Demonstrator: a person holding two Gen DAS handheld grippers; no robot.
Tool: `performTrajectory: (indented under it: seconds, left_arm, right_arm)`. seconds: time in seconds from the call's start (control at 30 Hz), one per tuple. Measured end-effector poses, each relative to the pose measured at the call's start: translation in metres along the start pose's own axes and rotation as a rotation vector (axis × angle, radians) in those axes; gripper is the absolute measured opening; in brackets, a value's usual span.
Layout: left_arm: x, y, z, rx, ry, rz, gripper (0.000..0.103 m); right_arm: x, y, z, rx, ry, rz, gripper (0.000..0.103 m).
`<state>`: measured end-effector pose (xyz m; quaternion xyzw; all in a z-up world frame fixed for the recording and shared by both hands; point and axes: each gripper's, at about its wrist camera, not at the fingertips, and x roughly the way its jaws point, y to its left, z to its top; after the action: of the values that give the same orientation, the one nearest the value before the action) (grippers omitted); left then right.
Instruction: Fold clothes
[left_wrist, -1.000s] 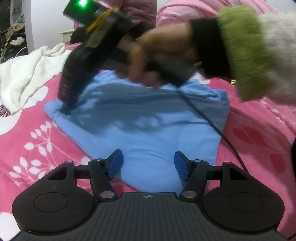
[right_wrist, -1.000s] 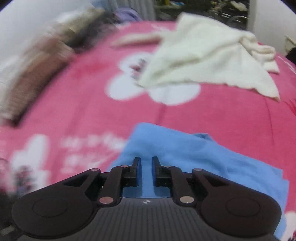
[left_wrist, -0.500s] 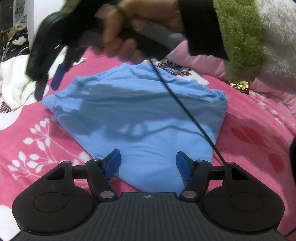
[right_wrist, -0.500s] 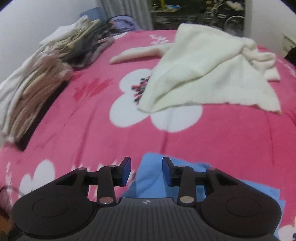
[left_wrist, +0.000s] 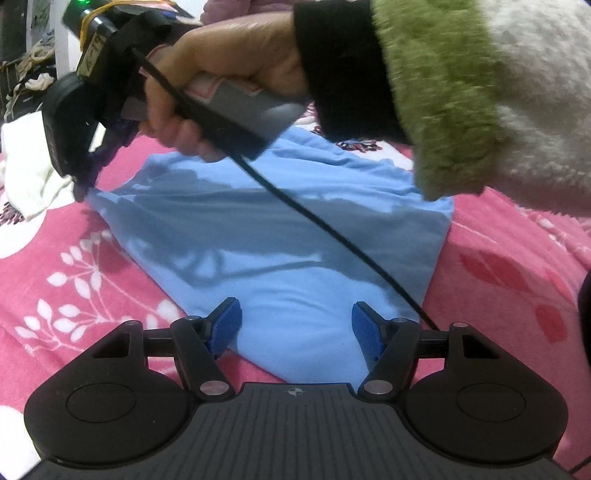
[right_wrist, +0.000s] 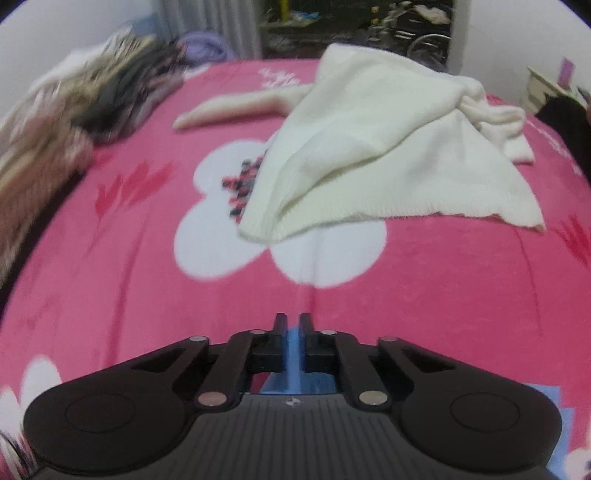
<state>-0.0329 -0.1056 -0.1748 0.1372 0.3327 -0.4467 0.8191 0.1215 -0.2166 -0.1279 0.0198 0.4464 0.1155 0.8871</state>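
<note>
A folded light blue garment (left_wrist: 280, 236) lies on the pink flowered bedspread (left_wrist: 74, 280). My left gripper (left_wrist: 295, 325) is open, its blue pads over the garment's near corner. My right gripper (right_wrist: 291, 325) is shut on the garment's far left corner (right_wrist: 291, 354); blue cloth shows between the fingers. In the left wrist view the right gripper (left_wrist: 83, 184) is held by a hand at that corner, its cable crossing the garment.
A cream knitted sweater (right_wrist: 384, 147) lies crumpled further along the bed; it also shows in the left wrist view (left_wrist: 29, 162). A stack of folded clothes (right_wrist: 74, 110) sits at the bed's left side. Clutter stands beyond the bed.
My right gripper opened and lifted off the blue garment, then came down and shut on its far left corner. My left gripper stayed open over the near corner.
</note>
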Motion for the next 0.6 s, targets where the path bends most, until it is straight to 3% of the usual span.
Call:
performTrajectory:
  seconds: [0.07, 0.17, 0.23, 0.3, 0.37, 0.43, 0.6]
  left_arm:
    - [0.000, -0.001, 0.000, 0.003, -0.001, 0.004, 0.067]
    - [0.000, -0.001, 0.000, 0.005, -0.001, 0.000, 0.067]
    - [0.001, -0.001, -0.001, 0.009, 0.000, -0.004, 0.068]
    - [0.001, 0.000, 0.000, 0.014, 0.001, -0.007, 0.068]
    - [0.001, 0.000, 0.000, 0.020, 0.004, -0.010, 0.069]
    - [0.003, -0.001, 0.002, 0.023, 0.011, -0.011, 0.069]
    - [0.003, -0.002, 0.005, 0.024, 0.027, -0.001, 0.069]
  right_arm:
    - [-0.015, -0.019, 0.003, 0.092, -0.067, 0.026, 0.007]
    - [-0.039, -0.048, 0.008, 0.229, -0.167, 0.066, 0.020]
    - [-0.073, -0.074, 0.002, 0.267, -0.224, 0.014, 0.024]
    - [-0.113, -0.102, -0.010, 0.289, -0.268, -0.068, 0.035]
    - [-0.140, -0.124, -0.029, 0.315, -0.247, -0.117, 0.041]
    - [-0.157, -0.141, -0.050, 0.337, -0.201, -0.138, 0.042]
    - [-0.148, -0.143, -0.094, 0.290, -0.062, -0.146, 0.041]
